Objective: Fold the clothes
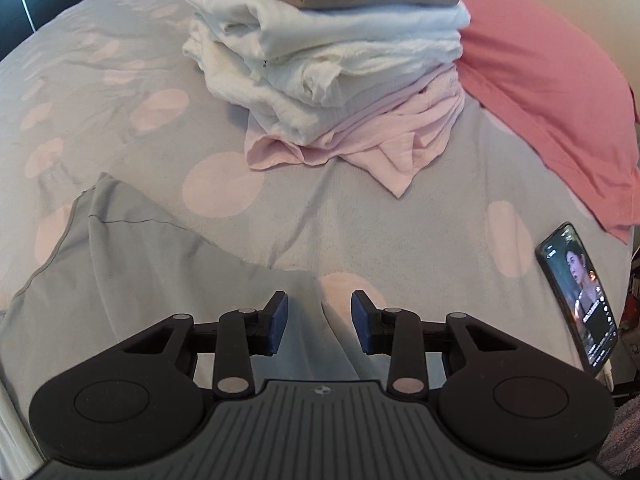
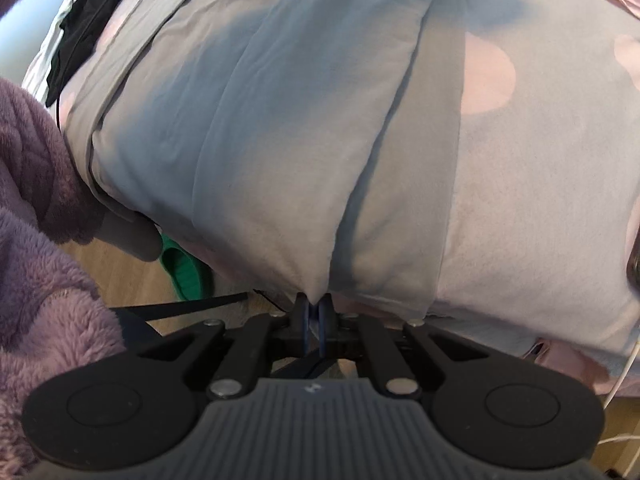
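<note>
A grey garment (image 1: 132, 264) lies spread on the bed at the lower left of the left wrist view. My left gripper (image 1: 319, 322) is open and empty, hovering just above the garment's near right part. In the right wrist view the same grey garment (image 2: 256, 128) stretches away across the bed. My right gripper (image 2: 315, 314) is shut on a pinched edge of this garment at the bed's near side, and the cloth pulls into folds toward the pads.
A stack of folded clothes (image 1: 332, 52), grey on white on pale pink, stands at the back middle of the dotted bedspread (image 1: 120, 80). A pink pillow (image 1: 552, 92) lies right of it. A lit phone (image 1: 578, 296) lies at the right edge. A purple fleece sleeve (image 2: 36, 240), green slipper (image 2: 184, 272) and black clothes (image 2: 88, 20) show at left.
</note>
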Tool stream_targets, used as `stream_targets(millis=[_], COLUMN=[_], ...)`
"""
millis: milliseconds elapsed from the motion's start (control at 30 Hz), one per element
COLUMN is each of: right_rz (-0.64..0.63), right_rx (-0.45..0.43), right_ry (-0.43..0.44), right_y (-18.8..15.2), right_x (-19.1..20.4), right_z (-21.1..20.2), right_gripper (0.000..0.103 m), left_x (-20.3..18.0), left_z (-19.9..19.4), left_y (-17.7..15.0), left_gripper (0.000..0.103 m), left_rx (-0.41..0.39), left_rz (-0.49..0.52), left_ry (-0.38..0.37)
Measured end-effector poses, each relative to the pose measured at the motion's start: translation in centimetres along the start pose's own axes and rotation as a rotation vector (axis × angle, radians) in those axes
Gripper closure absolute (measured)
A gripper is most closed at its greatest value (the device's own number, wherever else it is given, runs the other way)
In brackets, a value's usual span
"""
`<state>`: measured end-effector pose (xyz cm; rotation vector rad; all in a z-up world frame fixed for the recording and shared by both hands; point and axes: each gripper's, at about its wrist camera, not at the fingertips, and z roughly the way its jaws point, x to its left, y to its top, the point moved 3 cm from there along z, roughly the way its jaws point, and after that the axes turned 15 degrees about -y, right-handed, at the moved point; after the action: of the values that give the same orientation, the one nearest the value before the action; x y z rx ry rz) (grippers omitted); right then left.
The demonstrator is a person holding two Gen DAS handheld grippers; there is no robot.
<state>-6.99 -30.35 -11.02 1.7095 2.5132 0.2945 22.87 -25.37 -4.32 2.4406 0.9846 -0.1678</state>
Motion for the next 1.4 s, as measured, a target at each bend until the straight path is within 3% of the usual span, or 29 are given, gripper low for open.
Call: stream_targets(millis=[67,233,333,700,1000,1167,1267,1333,1400], right_rz=[-0.004,-0.020,-0.017,-0.016,0.018,0.022,0.051,0.073,0.082], right_rx=[0.006,0.018,0.021,0.011,0.078,0.120,0.125,0.127,0.126], right_ry=[0.003,0.012,0.024,0.015,-0.028,-0.015,-0.011,-0.012,-0.037], right_y=[0.1,0.0,-0.2,-0.4,-0.6,-1.0,-1.0,-1.1,-1.3], right_x=[0.1,0.3,0.2,-1.1,-3.2,-3.2,-3.7,-4.3,-4.6], right_z=[0.1,0.0,-0.7,-5.1,-2.5,-1.5,-1.3,-1.5,-1.8], right_gripper=[0.098,0.098,0.098,0.098,0.098,0.099,0.098,0.096,0.093], left_x=[0.3,1.5,1.9,2.4,2.3,2.3,1.9,1.3,0.7], left_z=[0.7,1.8,1.4,-2.0,-0.6,-0.3,-0.9,-1.8,-3.0], left_y=[0.4,1.0,1.0,1.9,1.8,1.7,1.6,1.0,0.0], left_gripper=[0.075,0.098,0.102,0.103,0.103,0.102,0.090,0.072,0.067], left_rx=[0.023,0.044,0.026,-0.081,-0.088,-0.104,-0.129,-0.146,-0.159], left_rz=[-0.004,-0.039,-0.056,-0.123,-0.135,-0.144,-0.145,-0.111,-0.086], left_ry=[0.004,0.003,-0.011,-0.036,-0.047,-0.097,-0.117,-0.107,-0.111])
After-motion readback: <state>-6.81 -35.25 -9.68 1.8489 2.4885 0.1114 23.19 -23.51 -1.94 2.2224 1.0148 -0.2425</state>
